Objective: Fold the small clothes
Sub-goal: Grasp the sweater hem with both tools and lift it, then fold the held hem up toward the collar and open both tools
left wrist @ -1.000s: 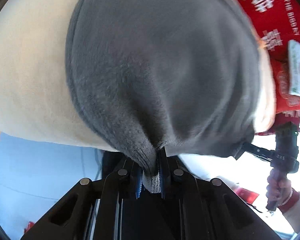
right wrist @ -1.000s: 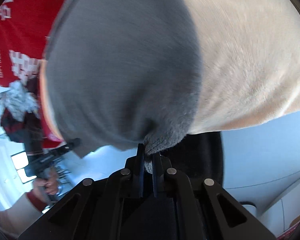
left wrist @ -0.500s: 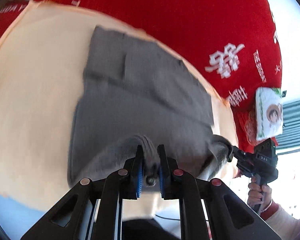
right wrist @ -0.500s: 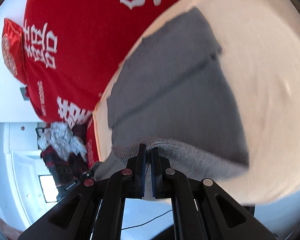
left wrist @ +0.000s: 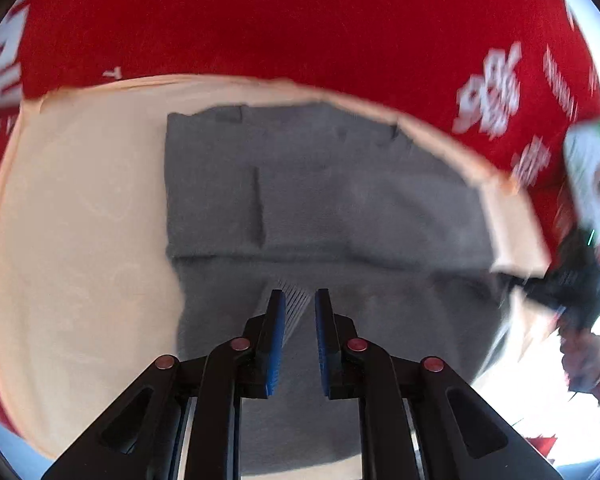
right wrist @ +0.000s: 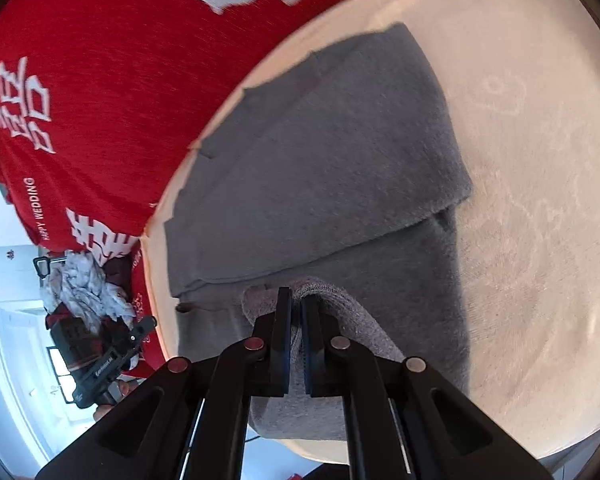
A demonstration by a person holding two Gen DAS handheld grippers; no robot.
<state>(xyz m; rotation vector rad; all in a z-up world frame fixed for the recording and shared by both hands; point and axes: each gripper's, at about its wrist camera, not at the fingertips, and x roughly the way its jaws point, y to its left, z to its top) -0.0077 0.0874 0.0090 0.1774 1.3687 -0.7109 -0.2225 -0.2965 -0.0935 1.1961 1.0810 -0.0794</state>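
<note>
We see the grey garment (left wrist: 332,208) lying folded on the cream cloth (left wrist: 80,220), near its red edge. Our left gripper (left wrist: 300,304) is opening with nothing between its fingers. Our right gripper (right wrist: 296,300) pinches the garment's hem.

The left tool (left wrist: 300,320) points steeply down with jaws opening, empty between; the right tool (right wrist: 296,320) stays pinched shut.

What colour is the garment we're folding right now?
Plain grey, no pattern. The garment shows best in the right wrist view, lying on the cream cover.
</note>
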